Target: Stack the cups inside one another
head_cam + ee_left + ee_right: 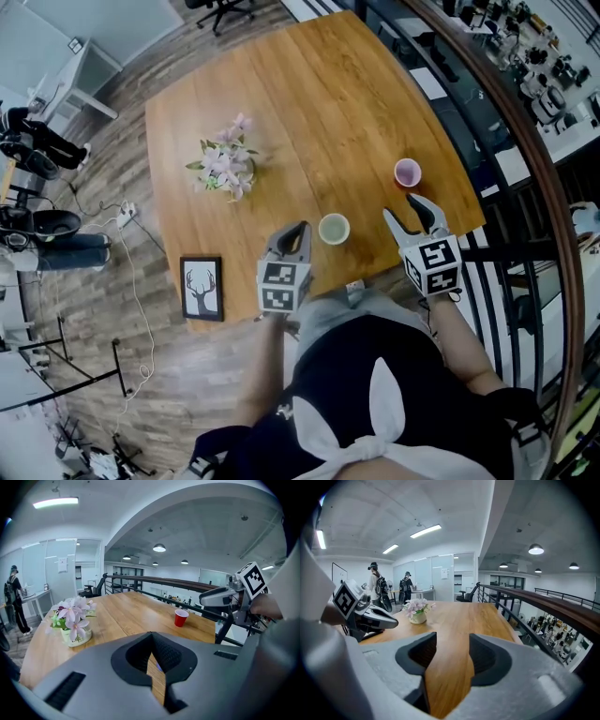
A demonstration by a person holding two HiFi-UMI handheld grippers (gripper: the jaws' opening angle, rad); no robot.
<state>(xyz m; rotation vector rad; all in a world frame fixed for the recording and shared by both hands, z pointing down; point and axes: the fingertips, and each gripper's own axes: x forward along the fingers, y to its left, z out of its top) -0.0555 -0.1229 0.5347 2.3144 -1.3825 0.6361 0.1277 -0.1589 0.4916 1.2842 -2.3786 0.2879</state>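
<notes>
Two cups stand upright and apart on the wooden table [281, 112]. A pale green cup [334, 228] is near the front edge, and a red cup [407, 172] [181, 617] stands further back on the right. My left gripper [298, 231] [151, 635] is shut and empty, its tips just left of the green cup. My right gripper [403, 208] [452, 639] is open over the table's right front corner, just in front of the red cup, with only bare tabletop between its fingers. Neither cup shows in the right gripper view.
A vase of pink flowers [228, 161] [72, 620] [417, 609] stands mid-table on the left. A framed deer picture [202, 288] lies at the front left corner. A dark railing [525, 141] runs past the table's right edge. People stand far off [375, 588].
</notes>
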